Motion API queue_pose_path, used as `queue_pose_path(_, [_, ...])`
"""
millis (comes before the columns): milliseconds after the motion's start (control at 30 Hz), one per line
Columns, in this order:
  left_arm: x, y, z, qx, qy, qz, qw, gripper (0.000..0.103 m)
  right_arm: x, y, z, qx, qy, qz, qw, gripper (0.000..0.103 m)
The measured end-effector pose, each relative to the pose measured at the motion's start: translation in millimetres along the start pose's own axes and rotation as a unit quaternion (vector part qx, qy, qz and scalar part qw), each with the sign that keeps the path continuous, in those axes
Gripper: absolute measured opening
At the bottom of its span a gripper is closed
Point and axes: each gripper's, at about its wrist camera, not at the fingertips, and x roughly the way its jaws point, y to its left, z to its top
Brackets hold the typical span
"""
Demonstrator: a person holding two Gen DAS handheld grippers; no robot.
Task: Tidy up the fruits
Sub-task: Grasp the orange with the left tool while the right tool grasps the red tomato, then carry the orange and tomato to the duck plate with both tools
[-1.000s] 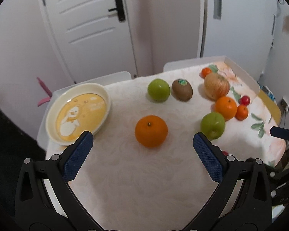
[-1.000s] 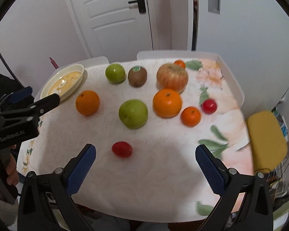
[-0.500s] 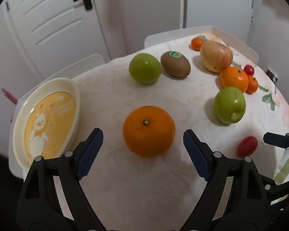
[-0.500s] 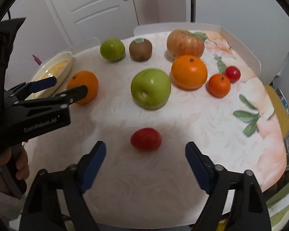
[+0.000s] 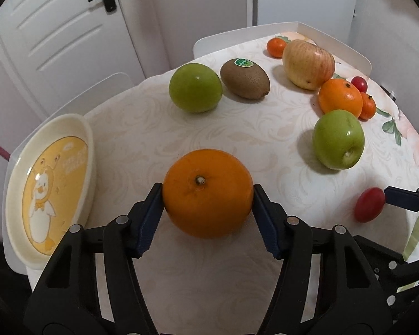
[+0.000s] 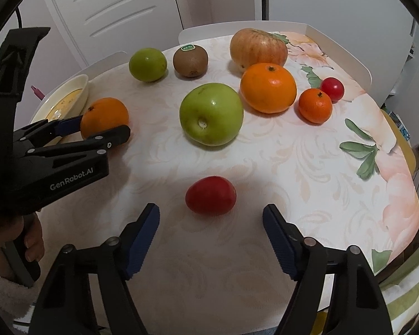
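My left gripper (image 5: pixel 208 195) is shut on a large orange (image 5: pixel 208 192) that rests on the table; both pads touch its sides. It also shows in the right wrist view (image 6: pixel 104 117), held by the left gripper (image 6: pixel 103 128). My right gripper (image 6: pixel 211 217) is open, its fingertips just short of a red tomato (image 6: pixel 211 195), also seen in the left wrist view (image 5: pixel 368 203). A yellow duck plate (image 5: pixel 47 184) lies left of the held orange.
On the cloth-covered table (image 6: pixel 293 167) lie two green apples (image 6: pixel 211 114) (image 6: pixel 147 64), a kiwi (image 6: pixel 190 60), a big red-yellow apple (image 6: pixel 258 46), another orange (image 6: pixel 268 88), a small mandarin (image 6: pixel 315 105) and a cherry tomato (image 6: pixel 332 89). White chairs and a door stand behind.
My left gripper moved forward around the large orange and closed on it. My right gripper moved closer to the red tomato and narrowed slightly.
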Motion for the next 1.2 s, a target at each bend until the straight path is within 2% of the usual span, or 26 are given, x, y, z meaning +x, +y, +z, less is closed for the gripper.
queue_pose_path(667, [-18, 4, -21, -0.040, 0.014, 0.026, 0.9988, 0.066, 6, -2, 7, -0.048, 0.003, 0.010, 0.999, 0.052])
queue_pose_path(767, [-22, 4, -26, -0.051, 0.017, 0.033, 0.9980, 0.066, 6, -2, 7, -0.061, 0.004, 0.011, 0.998, 0.042])
queue_pose_path(800, [-23, 3, -27, -0.055, 0.018, 0.036, 0.9977, 0.066, 6, -3, 7, -0.067, 0.003, 0.013, 0.998, 0.034])
queue_pose_path(1033, [-40, 3, -38, -0.101, 0.021, 0.056, 0.9931, 0.066, 2, -10, 9, -0.094, 0.005, 0.039, 0.995, 0.034])
queue_pose_path(1200, [-67, 0, -38, -0.140, 0.010, 0.082, 0.9867, 0.066, -13, -11, 17, -0.132, -0.007, 0.060, 0.989, 0.034])
